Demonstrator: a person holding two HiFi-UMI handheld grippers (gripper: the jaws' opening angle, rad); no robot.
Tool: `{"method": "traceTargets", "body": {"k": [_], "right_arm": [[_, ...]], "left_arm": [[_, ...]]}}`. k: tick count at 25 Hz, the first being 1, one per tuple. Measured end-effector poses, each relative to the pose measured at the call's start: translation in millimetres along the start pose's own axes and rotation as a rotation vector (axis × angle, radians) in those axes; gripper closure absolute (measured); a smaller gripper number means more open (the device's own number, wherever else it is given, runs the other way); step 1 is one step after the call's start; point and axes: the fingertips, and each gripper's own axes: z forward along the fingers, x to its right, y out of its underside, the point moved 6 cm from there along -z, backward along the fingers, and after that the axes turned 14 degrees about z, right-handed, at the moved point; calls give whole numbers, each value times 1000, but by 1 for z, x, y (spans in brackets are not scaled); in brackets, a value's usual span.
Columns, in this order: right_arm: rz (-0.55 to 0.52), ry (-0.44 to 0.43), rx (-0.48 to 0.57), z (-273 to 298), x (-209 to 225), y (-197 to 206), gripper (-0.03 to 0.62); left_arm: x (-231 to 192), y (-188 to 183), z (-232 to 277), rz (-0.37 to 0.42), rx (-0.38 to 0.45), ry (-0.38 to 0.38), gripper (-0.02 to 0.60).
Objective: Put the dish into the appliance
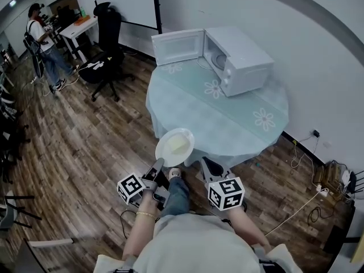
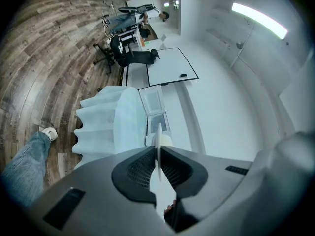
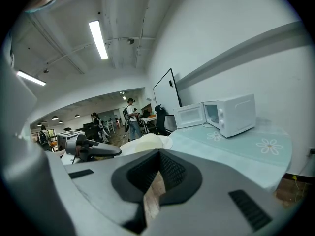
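**A:** Room first. You're in an open office with a wood floor (image 1: 85, 147). A chair (image 1: 107, 38) and a person (image 1: 41, 38) are at the far left, well apart from you. There are cables (image 1: 296, 208) on the floor at the right, near the wall.

**B:** The table (image 1: 250, 135) is round, under a pale flowered cloth (image 1: 187, 104) that hangs over its edge. My guess is the cloth will ruck if you drag anything across it, so carry, don't push.

**A:** The microwave (image 1: 242, 58) sits at the table's far side. Its door (image 1: 177, 46) is swung open to the left and the cavity shows.

**B:** The plate (image 1: 164, 152) is in the air at the table's near edge, face up, well apart from the microwave. Your left gripper (image 1: 158, 164) has its jaws clamped on the near rim, and that one edge is the only hold.

**A:** Handling, as a judgement: it looks stiff, light and smooth, and probably breakable. Held by one edge, the far side will want to dip. The pale lump (image 1: 178, 143) of food on it could slide, so keep the plate level and go slowly. The rim is the right place to hold, and a deeper bite would be steadier.

**B:** Your right gripper (image 1: 208, 165) is near, just right of the plate. Its jaws are together with nothing in them, so it's free to steady the opposite rim if the plate sags.
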Motion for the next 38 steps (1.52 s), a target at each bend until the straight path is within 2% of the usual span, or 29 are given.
{"method": "traceTargets", "body": {"k": [4, 10, 13, 23, 27, 38], "right_arm": [[0, 5, -4, 14, 8, -6, 589], [2, 25, -1, 50, 28, -29, 589], [3, 39, 1, 71, 38, -43, 589], [10, 82, 28, 153, 68, -99, 589], [13, 105, 48, 183, 76, -123, 589], [24, 167, 89, 252, 99, -166, 589]], "left_arm": [[-2, -10, 22, -3, -1, 33, 541], [-9, -34, 69, 0, -20, 29, 540], [-12, -49, 95, -1, -28, 58, 540], [-19, -110, 186, 30, -91, 52, 537], [-20, -135, 221, 22, -105, 81, 537], [-35, -193, 309, 46, -190, 86, 534]]}}
